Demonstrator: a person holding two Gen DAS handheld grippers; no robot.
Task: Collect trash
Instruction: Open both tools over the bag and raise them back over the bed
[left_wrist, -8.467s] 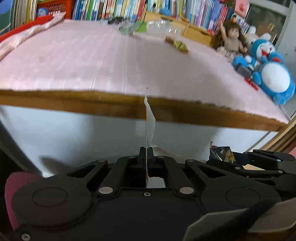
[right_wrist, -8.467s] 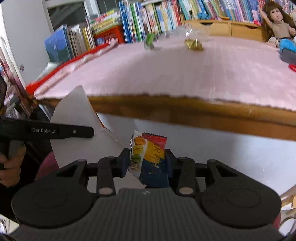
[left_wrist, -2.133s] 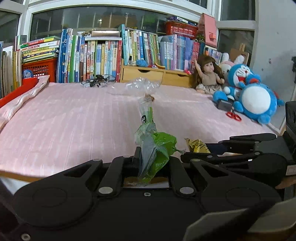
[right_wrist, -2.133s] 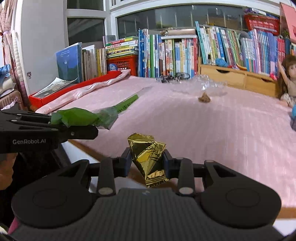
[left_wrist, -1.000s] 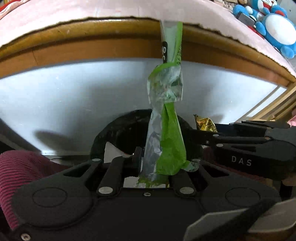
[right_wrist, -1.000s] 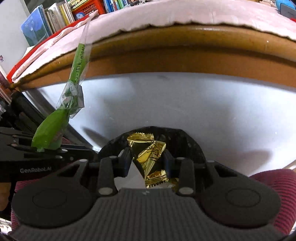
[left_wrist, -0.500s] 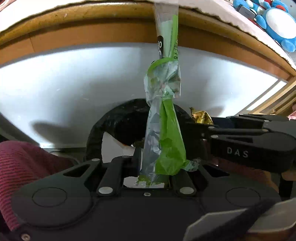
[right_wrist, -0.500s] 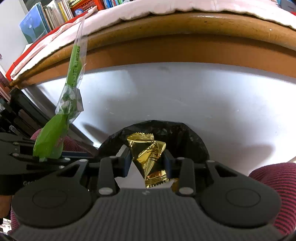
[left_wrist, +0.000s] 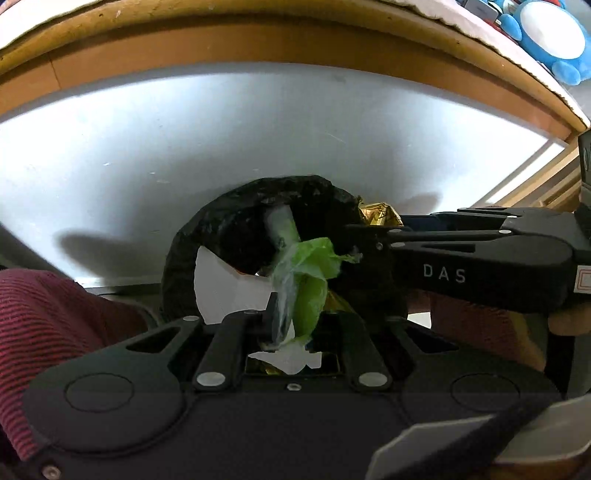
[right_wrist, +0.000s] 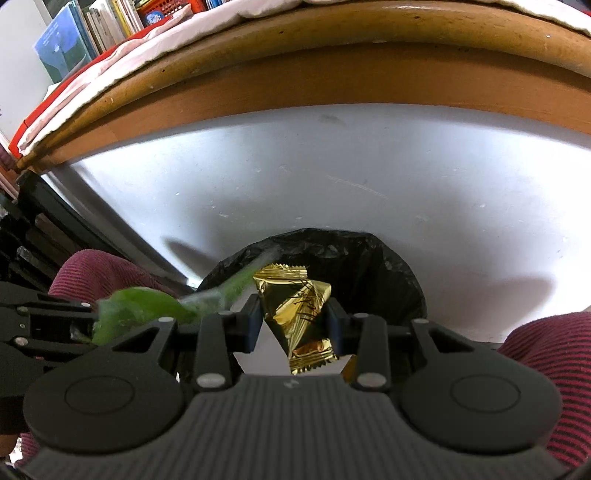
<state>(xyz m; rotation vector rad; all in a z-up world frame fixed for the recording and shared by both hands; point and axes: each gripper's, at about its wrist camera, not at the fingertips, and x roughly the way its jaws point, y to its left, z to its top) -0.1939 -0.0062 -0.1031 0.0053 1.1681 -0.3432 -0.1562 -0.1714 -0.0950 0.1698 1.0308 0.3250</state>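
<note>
- A green plastic wrapper (left_wrist: 308, 284) is seen blurred between the fingers of the left gripper (left_wrist: 295, 325); the fingers stand narrowly apart, and it cannot be told whether the wrapper is gripped or loose.
- The wrapper's clear upper end is tilted towards the opening of a bin lined with a black bag (left_wrist: 221, 229), directly above it.
- A gold foil wrapper (right_wrist: 295, 310) is clamped upright between the fingers of the right gripper (right_wrist: 293, 326), which are closed narrowly against its sides.
- In the right wrist view the gold foil wrapper is held over the black bag (right_wrist: 369, 266), and the green plastic wrapper (right_wrist: 147, 306) is seen at the left, beside the left gripper.
- White paper (left_wrist: 225, 284) is seen lying inside the bin, under both grippers.
- The bin is placed on the floor against a white panel (left_wrist: 184, 140) below the wooden front edge (right_wrist: 332, 85) of a bed covered with a pink sheet.
- Dark red striped fabric (left_wrist: 44, 314) is seen on either side of the bin.
- A blue and white plush toy (left_wrist: 546, 37) is seen on the bed near its right edge in the left wrist view.
- Books (right_wrist: 85, 29) are seen beyond the far left corner of the bed.
</note>
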